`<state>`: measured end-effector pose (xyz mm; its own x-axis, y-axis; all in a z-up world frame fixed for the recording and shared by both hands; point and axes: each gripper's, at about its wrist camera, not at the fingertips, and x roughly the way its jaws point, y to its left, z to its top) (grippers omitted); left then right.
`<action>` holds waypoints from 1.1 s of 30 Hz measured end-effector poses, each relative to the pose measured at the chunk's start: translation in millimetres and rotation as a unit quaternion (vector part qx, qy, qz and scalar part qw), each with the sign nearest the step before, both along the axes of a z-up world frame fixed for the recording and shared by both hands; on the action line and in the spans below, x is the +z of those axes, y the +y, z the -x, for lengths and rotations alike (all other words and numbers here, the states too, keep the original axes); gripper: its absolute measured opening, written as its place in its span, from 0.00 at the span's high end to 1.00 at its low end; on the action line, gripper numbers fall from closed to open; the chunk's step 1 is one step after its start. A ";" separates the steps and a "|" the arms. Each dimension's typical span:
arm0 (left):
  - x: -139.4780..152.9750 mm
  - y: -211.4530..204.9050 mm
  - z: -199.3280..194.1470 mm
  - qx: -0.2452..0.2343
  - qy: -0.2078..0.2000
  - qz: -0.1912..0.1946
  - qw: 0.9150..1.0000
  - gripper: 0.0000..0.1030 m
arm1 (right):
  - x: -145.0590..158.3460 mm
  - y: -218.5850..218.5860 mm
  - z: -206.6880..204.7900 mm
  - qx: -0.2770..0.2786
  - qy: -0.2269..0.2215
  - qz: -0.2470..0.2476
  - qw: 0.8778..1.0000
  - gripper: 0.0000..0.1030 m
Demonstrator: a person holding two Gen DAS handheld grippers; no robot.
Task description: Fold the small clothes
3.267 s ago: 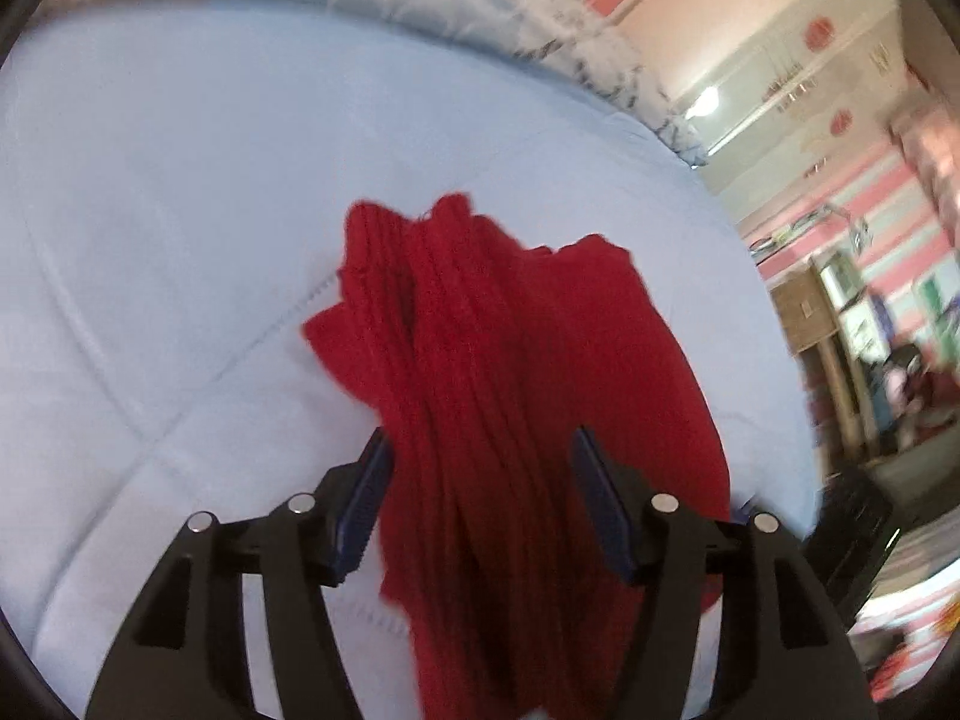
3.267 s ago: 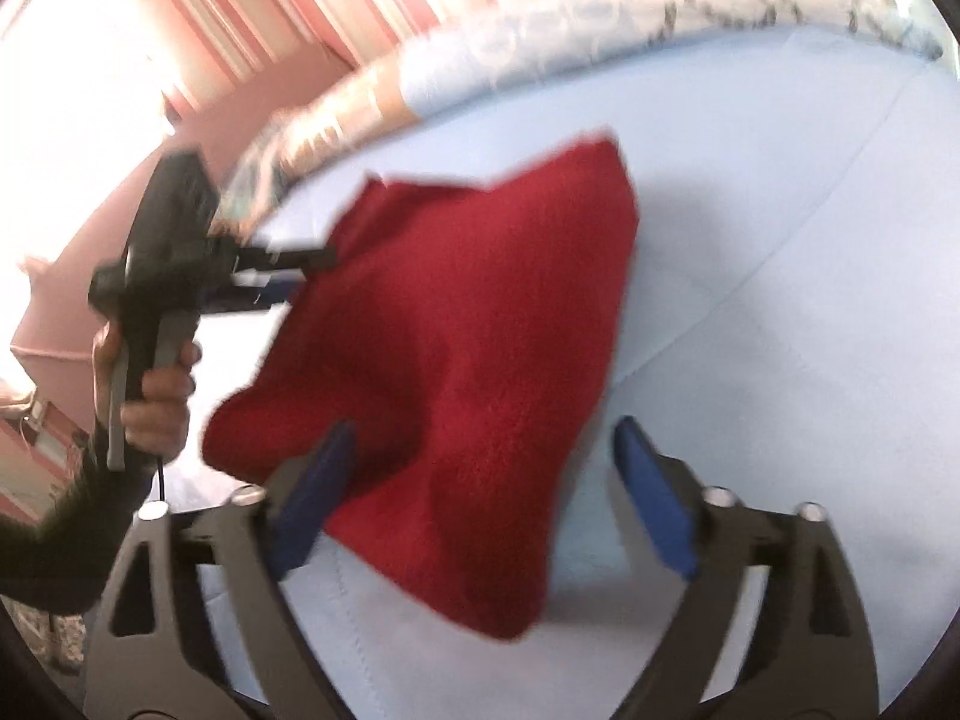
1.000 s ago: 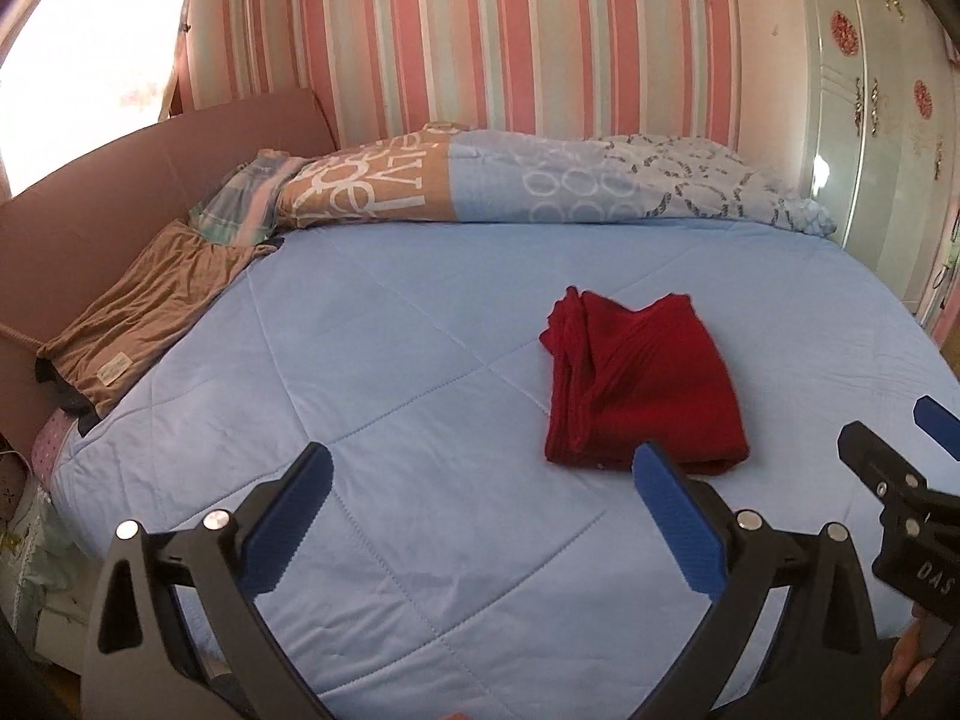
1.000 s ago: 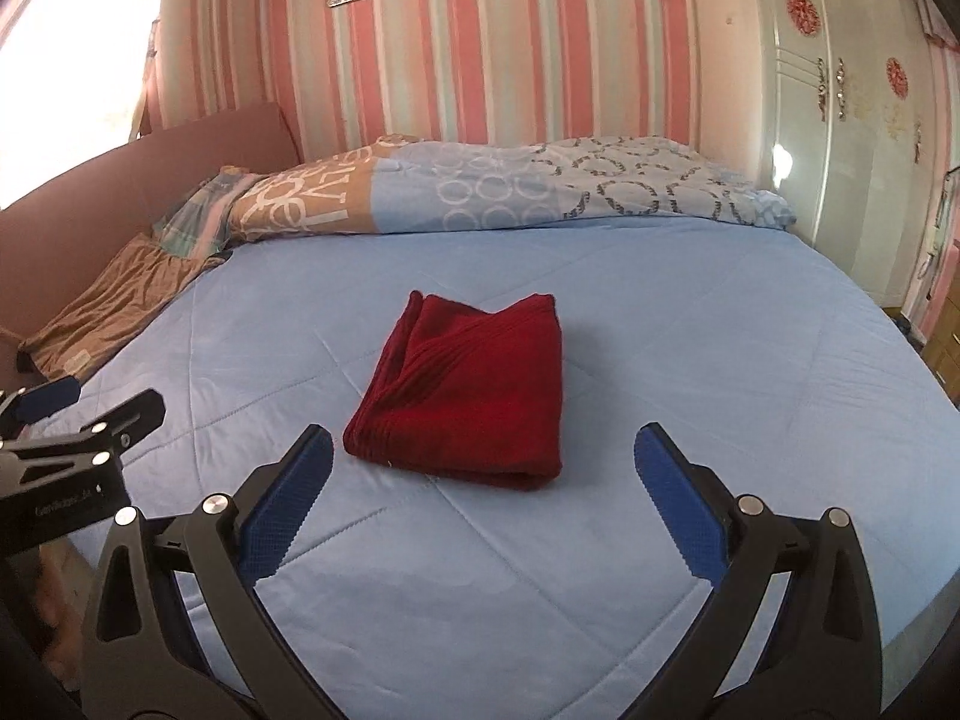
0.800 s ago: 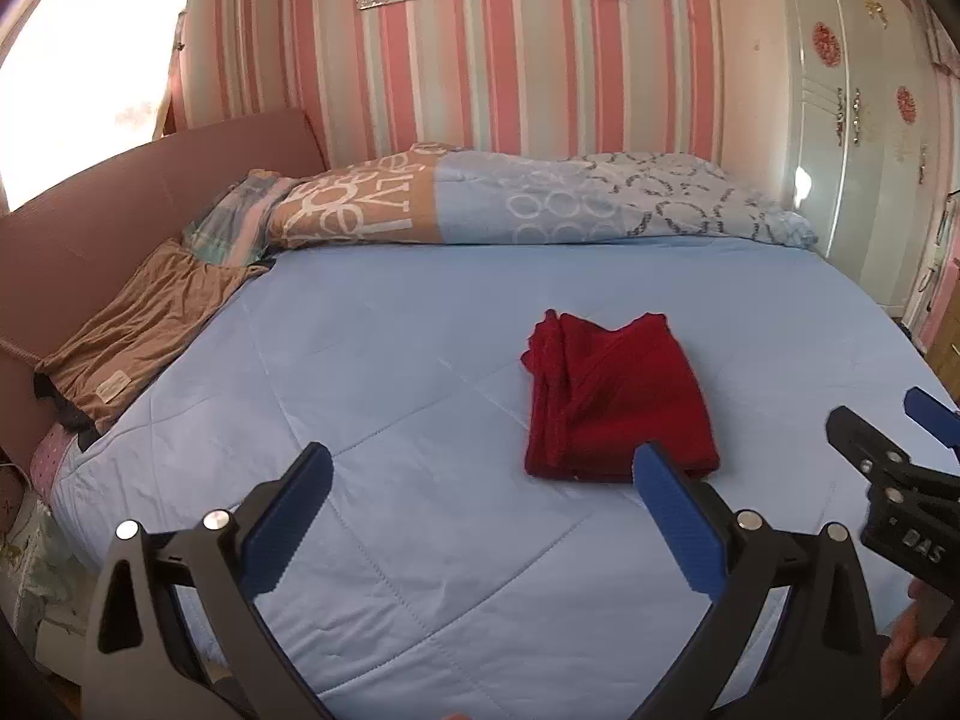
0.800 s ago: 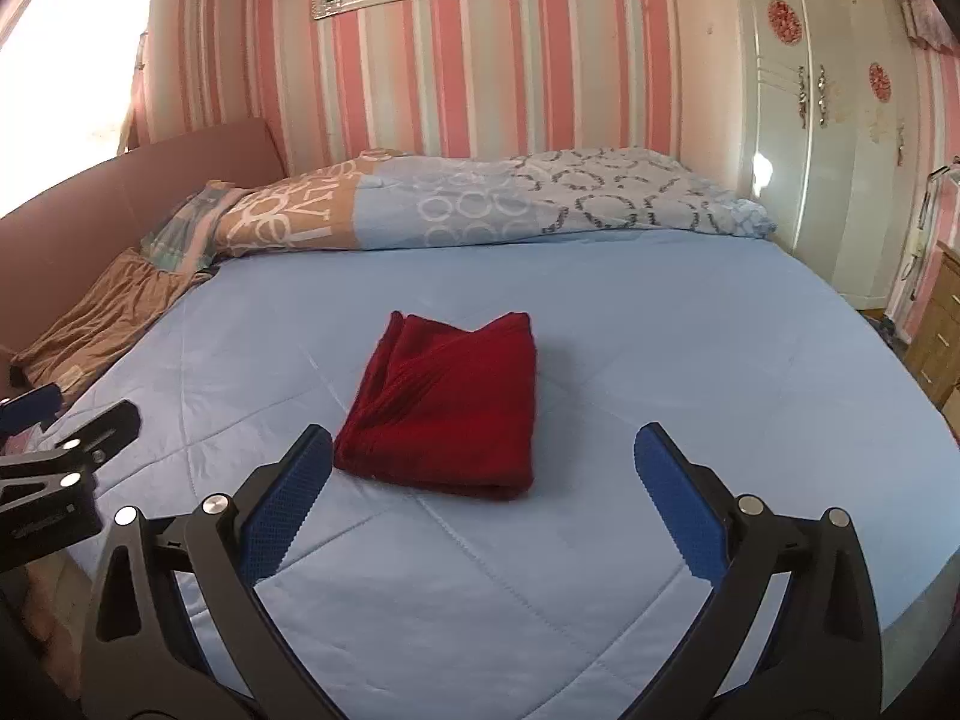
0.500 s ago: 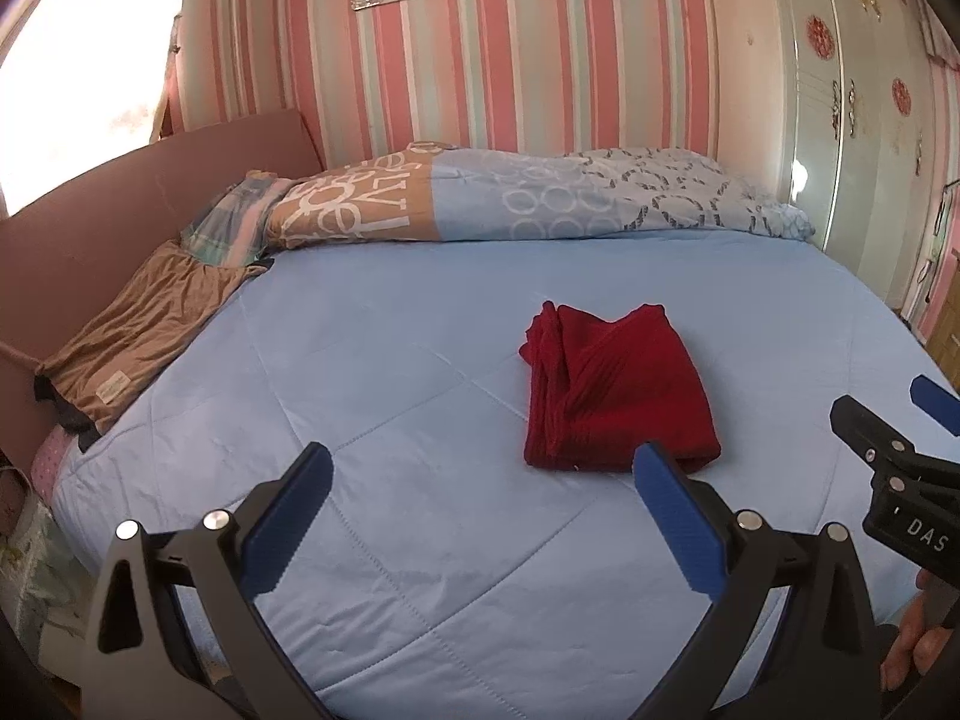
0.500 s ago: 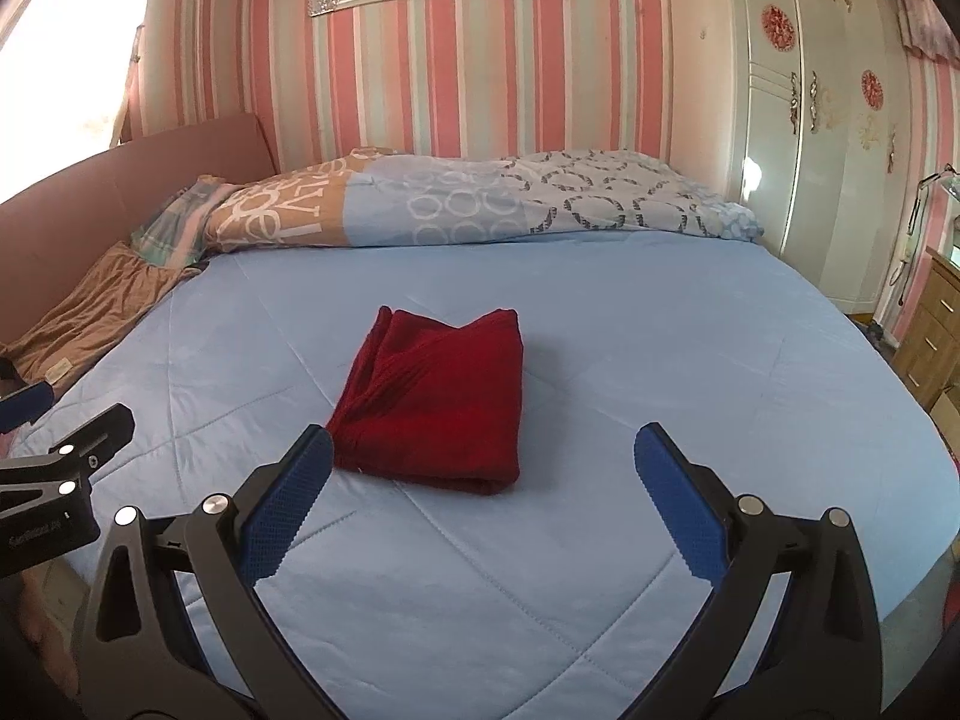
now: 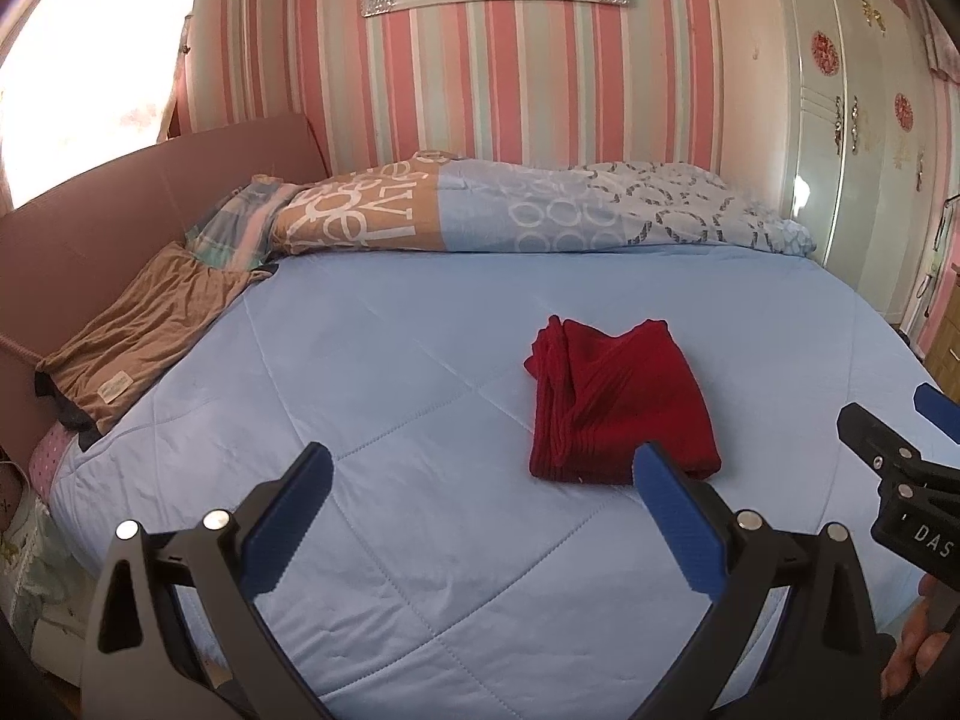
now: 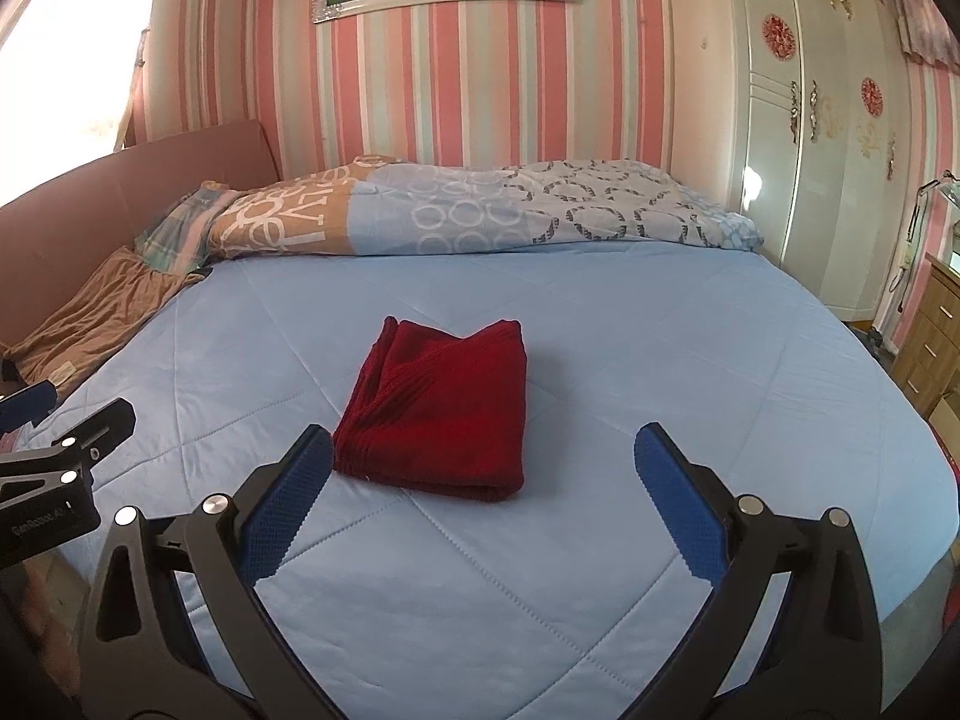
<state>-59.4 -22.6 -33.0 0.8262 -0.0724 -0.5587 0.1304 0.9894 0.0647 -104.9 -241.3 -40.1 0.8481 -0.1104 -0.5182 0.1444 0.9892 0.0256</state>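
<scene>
Brown garment (image 9: 138, 342) at left edge of frame beside the patterned duvet (image 9: 540, 210), both on the blue bed (image 9: 390, 360). Folded red cloth (image 9: 618, 402) lies flat mid-bed, centre-right in left wrist view, centre-left in right wrist view (image 10: 441, 405). Left claw (image 9: 477, 516) wide open at frame bottom, holding nothing; right claw (image 10: 480, 507) also wide open and empty, both apart from the cloth.
</scene>
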 end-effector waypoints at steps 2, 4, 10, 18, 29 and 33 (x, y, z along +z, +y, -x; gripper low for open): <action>0.8 -0.8 0.6 0.001 -0.002 -0.002 1.000 0.02 | -0.2 -0.5 -0.5 0.000 0.000 0.000 1.000 0.03; 1.4 -1.4 0.9 -0.001 -0.002 -0.002 1.000 0.02 | -0.2 -0.3 -0.6 -0.001 0.001 0.002 1.000 0.03; 2.3 -3.3 1.6 -0.001 -0.003 -0.002 1.000 0.02 | -0.3 -0.2 0.9 -0.003 0.000 0.003 1.000 0.03; 4.2 -3.4 1.4 -0.003 -0.001 -0.001 1.000 0.02 | -1.5 -1.5 4.0 -0.006 0.000 0.004 1.000 0.03; 5.4 -3.1 0.6 -0.003 0.003 -0.001 1.000 0.02 | -1.9 -2.4 5.2 -0.005 0.002 0.006 1.000 0.03; 5.4 -2.2 1.0 -0.001 0.002 -0.003 1.000 0.02 | -1.9 -3.5 4.4 -0.005 0.003 0.007 1.000 0.03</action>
<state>-60.5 -24.7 -27.6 0.8243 -0.0700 -0.5618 0.1323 0.9887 0.0709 -109.3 -244.8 -42.0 0.8443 -0.1259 -0.5209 0.1542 0.9880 0.0112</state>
